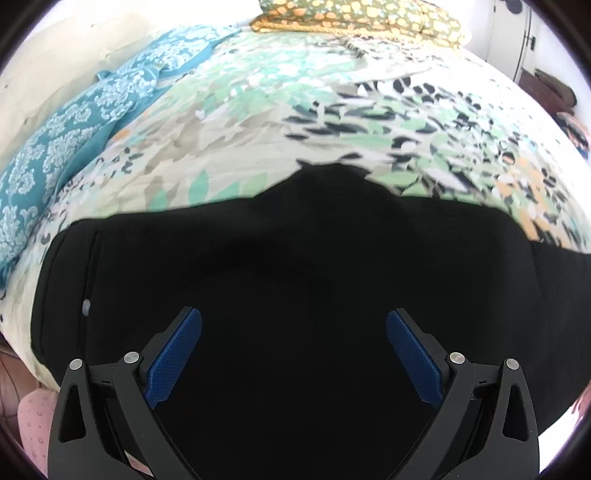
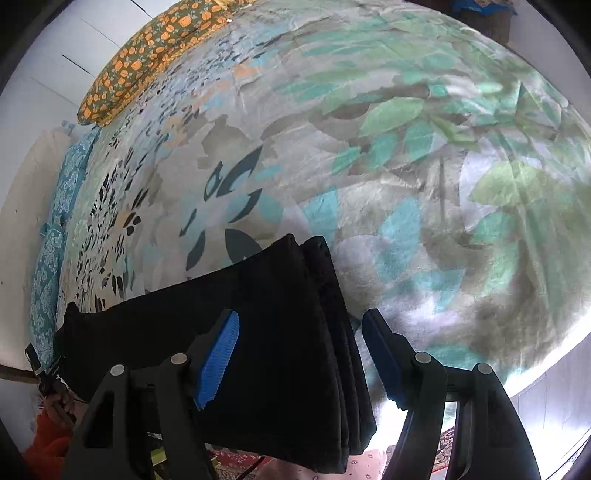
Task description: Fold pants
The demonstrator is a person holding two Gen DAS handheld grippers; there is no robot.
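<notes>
— While the black pants [image 1: 295,288] lie on the bed, where exactly do they sit?

— Near the front edge of the leafy bedspread [image 1: 258,122], spread wide under the left gripper [image 1: 293,354]. From the right wrist view the same pants [image 2: 273,332] show a folded end with several layers stacked, and that end hangs a little past the edge of the bed.

— How do the left jaws stand?

— Spread wide, both blue pads clear of each other, pointing down over the dark cloth. Nothing is pinched between them; whether the tips touch the cloth I cannot tell.

— And the right gripper [image 2: 299,354]?

— Its jaws stand partly apart. The folded edge of the pants runs up between them: one blue pad sits over the cloth, the other is just beside the stacked edge, over the bedspread [image 2: 369,166]. The pads do not press on it.

— What else is on the bed?

— A pillow [image 1: 362,18] with orange flowers at the far end, and a teal patterned cloth [image 1: 74,140] along the wall side. A reddish rug [image 2: 236,458] shows on the floor below the bed's edge.
</notes>
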